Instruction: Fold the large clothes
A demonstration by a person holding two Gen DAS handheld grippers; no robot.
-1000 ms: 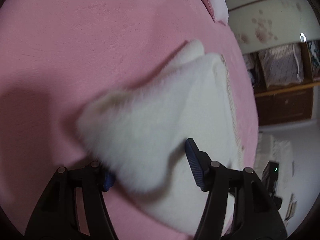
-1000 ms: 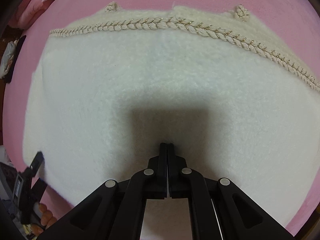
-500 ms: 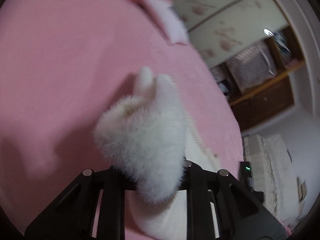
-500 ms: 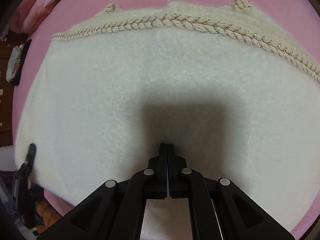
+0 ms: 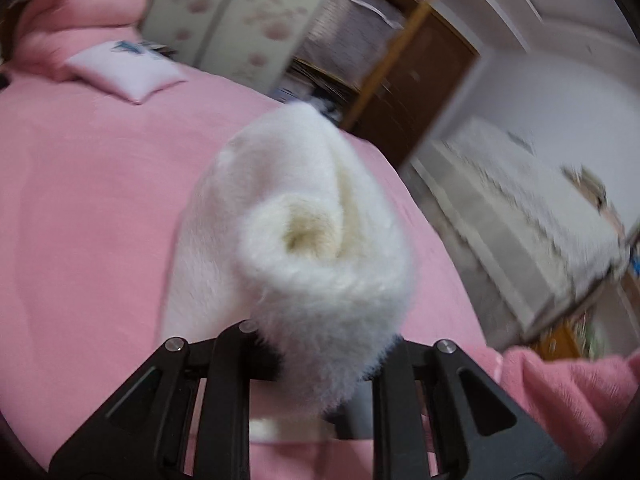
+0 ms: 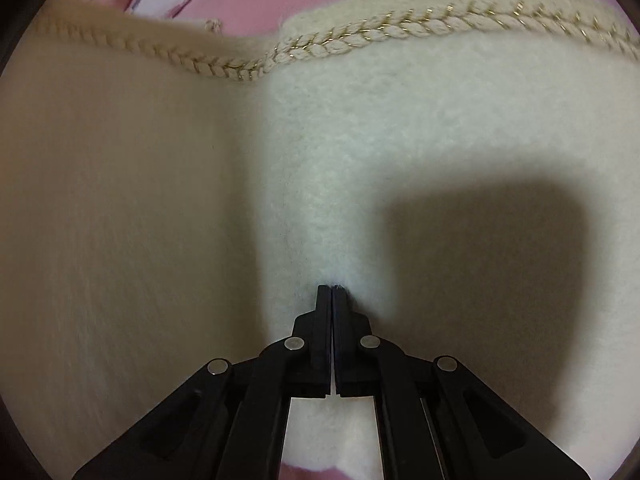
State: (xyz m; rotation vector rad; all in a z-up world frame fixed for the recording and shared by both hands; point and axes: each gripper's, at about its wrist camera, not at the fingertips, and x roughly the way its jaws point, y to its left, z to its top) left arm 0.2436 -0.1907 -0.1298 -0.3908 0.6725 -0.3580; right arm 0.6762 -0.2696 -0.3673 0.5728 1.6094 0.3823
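Observation:
A fluffy white garment with a braided cream and gold trim (image 6: 328,46) lies on a pink bed (image 5: 88,200). My left gripper (image 5: 328,364) is shut on a bunched corner of the white garment (image 5: 316,248) and holds it lifted above the bed, so the fabric hides the fingertips. My right gripper (image 6: 333,292) is shut, tips pressed down on the flat middle of the garment (image 6: 420,128). In the right wrist view a lifted flap of the garment (image 6: 112,208) rises on the left side.
A white pillow (image 5: 124,72) and pink bedding (image 5: 76,4) lie at the head of the bed. Beyond the bed's right edge stand a wooden cabinet (image 5: 416,80) and a white-covered piece of furniture (image 5: 532,208). A pink fleece sleeve (image 5: 568,392) is at lower right.
My left gripper closed on the garment's corner and lifted it up off the bed, tilting toward the room. The garment's left side now rises as a flap beside my still right gripper.

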